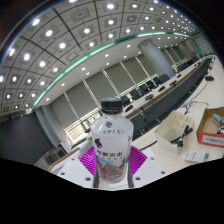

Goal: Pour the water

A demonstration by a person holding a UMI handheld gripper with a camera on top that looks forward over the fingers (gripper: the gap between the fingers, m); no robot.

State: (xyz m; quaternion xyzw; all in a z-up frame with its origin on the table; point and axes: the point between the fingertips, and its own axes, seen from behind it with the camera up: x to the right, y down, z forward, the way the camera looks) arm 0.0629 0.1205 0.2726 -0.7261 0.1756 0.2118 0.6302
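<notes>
Beyond the claw (pixel 110 165) stretches a long surface (pixel 170 115) with chairs behind it. Between the pads (pixel 87 160) sits a capped bottle (pixel 109 140), clenched on both sides and apparently lifted. Tipping it now pours nothing: the cap (pixel 110 104) is on.

A: so what's the gripper (pixel 109 163) doing?
B: tipped upward, both fingers pressed against the bottle (pixel 108 140), one on each side.
A: pads?
B: pink pads (pixel 88 158) flat against its sides, no gap I can see.
</notes>
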